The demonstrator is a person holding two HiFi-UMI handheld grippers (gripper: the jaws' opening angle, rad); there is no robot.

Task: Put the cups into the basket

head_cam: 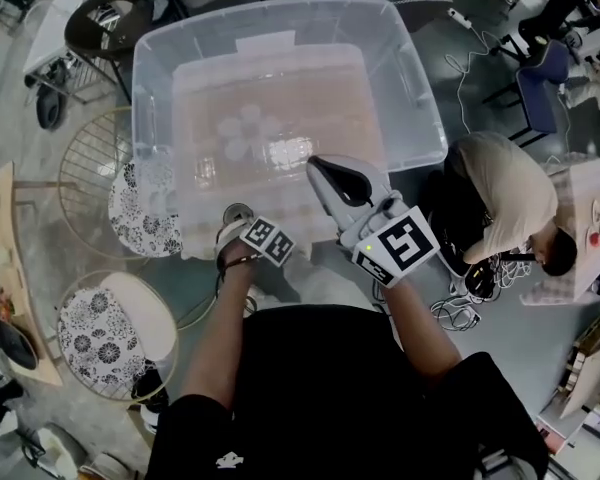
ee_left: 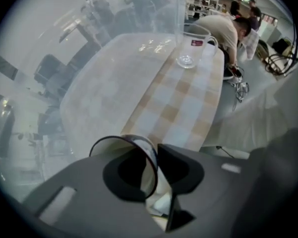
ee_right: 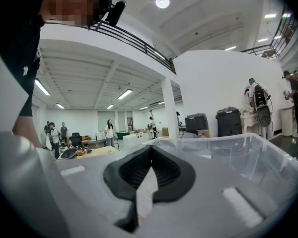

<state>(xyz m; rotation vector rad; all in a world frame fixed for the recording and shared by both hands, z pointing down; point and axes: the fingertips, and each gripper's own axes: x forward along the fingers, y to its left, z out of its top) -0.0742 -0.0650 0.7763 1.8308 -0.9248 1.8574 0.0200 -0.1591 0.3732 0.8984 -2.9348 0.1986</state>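
left gripper point(ee_left: 156, 158): clamped on glass cup point(ee_left: 120, 142) rim
wire basket point(head_cam: 88, 160): 9 o'clock of cup, left side
right gripper point(ee_right: 150, 168): closed, empty

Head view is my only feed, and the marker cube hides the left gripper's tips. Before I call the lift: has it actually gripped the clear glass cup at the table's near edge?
Observer: Yes. The left gripper view shows the left gripper pinched on the wall of the clear glass cup, one jaw inside the rim and one outside.
Operator: Good. Are there more cups that I can't make out from up here?
Observer: At least two. A tall clear glass and a handled clear mug with a red label stand further along the checked tablecloth.
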